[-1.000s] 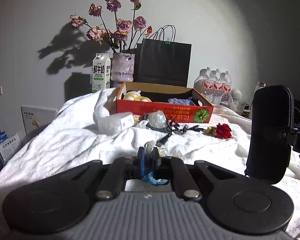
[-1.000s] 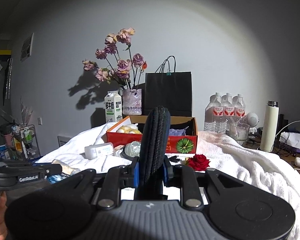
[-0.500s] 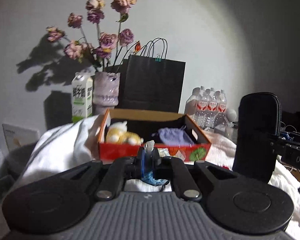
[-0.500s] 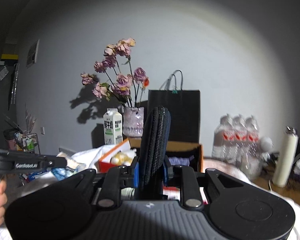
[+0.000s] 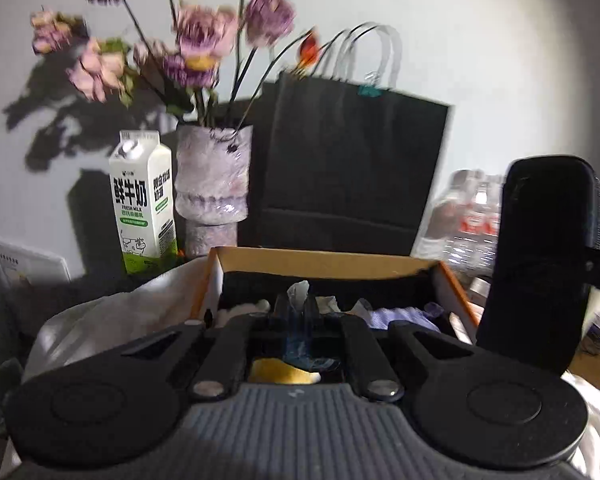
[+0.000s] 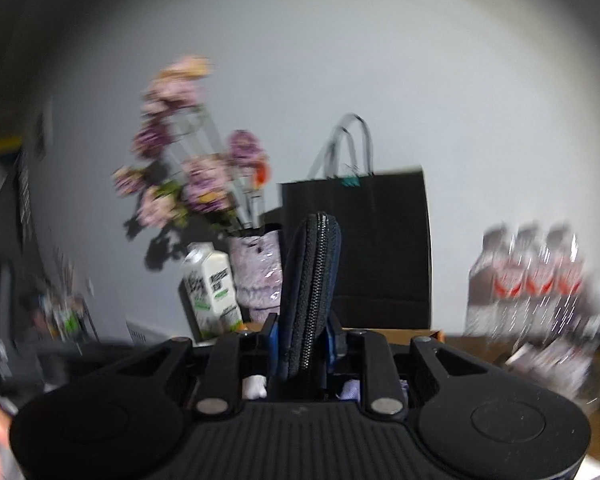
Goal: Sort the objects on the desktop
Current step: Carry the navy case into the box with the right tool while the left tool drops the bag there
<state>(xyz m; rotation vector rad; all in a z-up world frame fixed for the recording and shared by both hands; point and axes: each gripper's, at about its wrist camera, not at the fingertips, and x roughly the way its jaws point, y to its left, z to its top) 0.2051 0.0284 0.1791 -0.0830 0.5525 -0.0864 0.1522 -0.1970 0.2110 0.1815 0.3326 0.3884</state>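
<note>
Both claws hang over the box (image 5: 324,264) at frame center for dropping: left claw (image 5: 298,312) pinches a wrapper (image 5: 298,290); right claw (image 6: 302,344) clamps the upright case (image 6: 310,280).

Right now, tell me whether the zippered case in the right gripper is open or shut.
Shut. The black zippered case stands upright between the right gripper's fingers, and the zipper line along its visible edge runs closed, with no gap showing.

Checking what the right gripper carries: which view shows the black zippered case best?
The left wrist view: the black zippered case shows its whole broad side, fairly sharp, upright beside the cardboard box. The right wrist view shows only its zippered edge, clamped in the right gripper, motion-blurred.
</note>
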